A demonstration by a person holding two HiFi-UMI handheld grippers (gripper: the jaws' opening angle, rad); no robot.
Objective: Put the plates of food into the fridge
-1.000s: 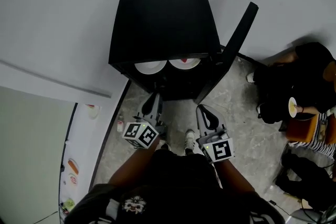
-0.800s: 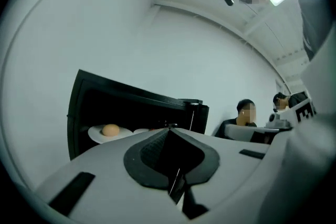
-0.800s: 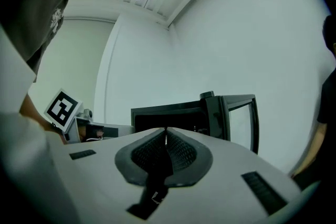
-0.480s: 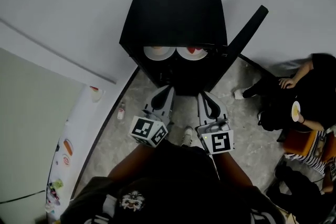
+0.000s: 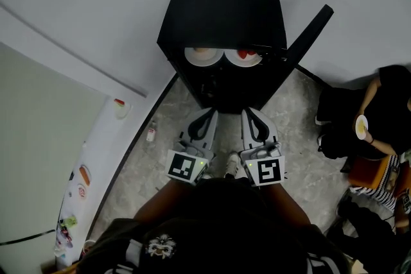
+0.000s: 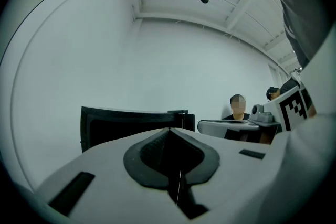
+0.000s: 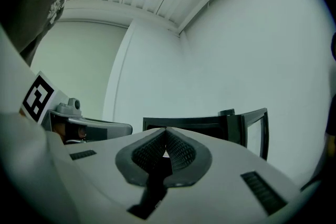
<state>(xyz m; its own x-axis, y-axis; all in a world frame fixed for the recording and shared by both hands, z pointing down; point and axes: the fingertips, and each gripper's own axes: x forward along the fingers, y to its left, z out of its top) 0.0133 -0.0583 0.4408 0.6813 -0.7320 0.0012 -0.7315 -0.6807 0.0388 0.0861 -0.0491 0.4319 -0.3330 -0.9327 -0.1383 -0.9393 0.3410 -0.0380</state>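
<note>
The left hand-held gripper (image 5: 207, 115) and the right hand-held gripper (image 5: 250, 115) are held side by side, near each other but apart. Both are pointed towards a small black box-shaped fridge (image 5: 225, 9) that stands on the grey speckled floor (image 5: 295, 131) just ahead of their tips. In the left gripper view the left hand-held gripper (image 6: 169, 131) is seen clenched, its dark ribbed pads (image 6: 152, 149) met along a thin line, and nothing is gripped between them. In the right gripper view the right hand-held gripper (image 7: 166, 130) is likewise clenched and empty, with the fridge (image 7: 194, 123) seen beyond its tips.

The black fridge door (image 5: 309, 30) is swung open, ahead and to the right of the right hand-held gripper. Two plates are set inside on an upper shelf, just beside each other. A round white plate with pale food (image 5: 203, 56) lies ahead of the left hand-held gripper. A round white plate with red food (image 5: 244, 55) lies ahead of the right one. What the food is cannot be told. Neither plate is touched by a hand-held gripper.

A white shoe (image 5: 231, 167) is seen on the floor between the rear ends of the two hand-held grippers. A long white tabletop (image 5: 96, 170) carrying small coloured items runs well to the left of the left hand-held gripper. A seated person in dark clothes (image 5: 385, 106) is placed well to the right of the right hand-held gripper, with a round bowl (image 5: 361, 128) in hand.
</note>
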